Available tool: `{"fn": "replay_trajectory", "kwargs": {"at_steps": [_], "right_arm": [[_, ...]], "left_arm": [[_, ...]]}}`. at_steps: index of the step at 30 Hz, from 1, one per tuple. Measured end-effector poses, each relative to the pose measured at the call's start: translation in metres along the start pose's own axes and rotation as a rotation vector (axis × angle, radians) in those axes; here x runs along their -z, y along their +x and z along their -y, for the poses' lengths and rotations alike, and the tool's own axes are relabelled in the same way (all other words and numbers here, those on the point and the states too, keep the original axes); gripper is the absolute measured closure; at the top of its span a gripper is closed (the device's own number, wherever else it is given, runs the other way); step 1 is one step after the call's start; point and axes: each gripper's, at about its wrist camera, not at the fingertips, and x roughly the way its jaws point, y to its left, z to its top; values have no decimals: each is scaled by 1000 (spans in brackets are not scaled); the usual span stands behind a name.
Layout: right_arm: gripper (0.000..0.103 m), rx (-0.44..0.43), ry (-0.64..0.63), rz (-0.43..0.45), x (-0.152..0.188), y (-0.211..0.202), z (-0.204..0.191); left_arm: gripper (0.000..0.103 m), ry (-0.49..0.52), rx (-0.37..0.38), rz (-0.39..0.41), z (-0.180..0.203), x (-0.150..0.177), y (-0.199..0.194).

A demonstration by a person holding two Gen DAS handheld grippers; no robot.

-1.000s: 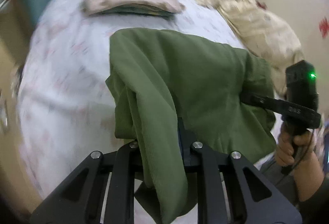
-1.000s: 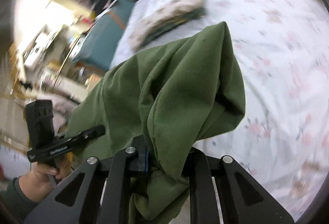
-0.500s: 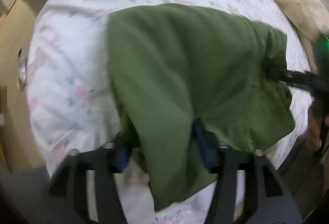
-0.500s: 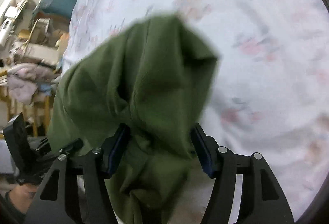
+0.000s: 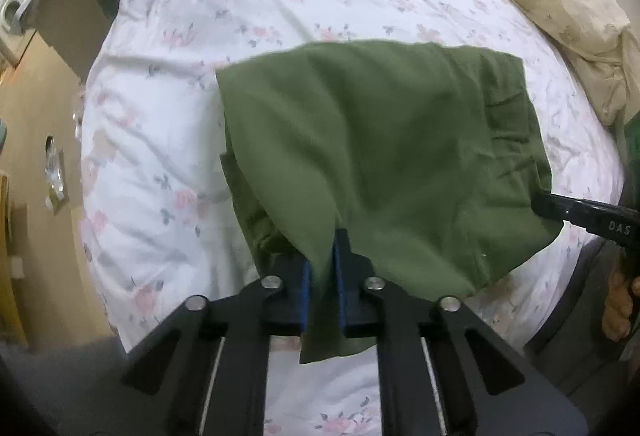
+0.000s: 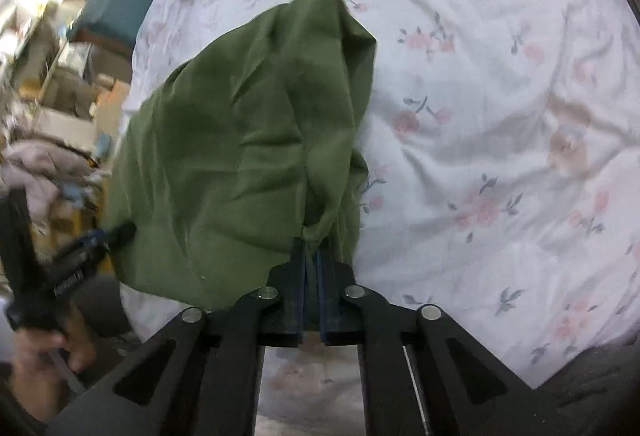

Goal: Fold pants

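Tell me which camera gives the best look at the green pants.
The left wrist view: the green pants spread broadside across the floral bedsheet, both side edges visible, pinched by the left gripper and the right gripper. The right wrist view shows them end-on, bunched, the far edge foreshortened.
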Motion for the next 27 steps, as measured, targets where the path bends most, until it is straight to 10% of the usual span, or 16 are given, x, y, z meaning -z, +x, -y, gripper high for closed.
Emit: {"fn": "replay_trajectory", "kwargs": {"at_steps": [5, 14, 19, 22, 27], "right_arm": [[99, -151, -17, 84, 3, -27, -9], [92, -95, 145, -140, 15, 25, 19], [84, -85, 137, -48, 13, -6, 24], [51, -70, 125, 69, 3, -33, 27], [50, -95, 127, 266, -33, -71, 34]], "left_arm": [[98, -14, 12, 62, -10, -8, -20], [60, -57, -138, -27, -18, 1, 5], [37, -126, -167, 70, -35, -4, -21], [37, -185, -137, 94, -47, -16, -31], [37, -178, -130, 114, -56, -51, -35]]}}
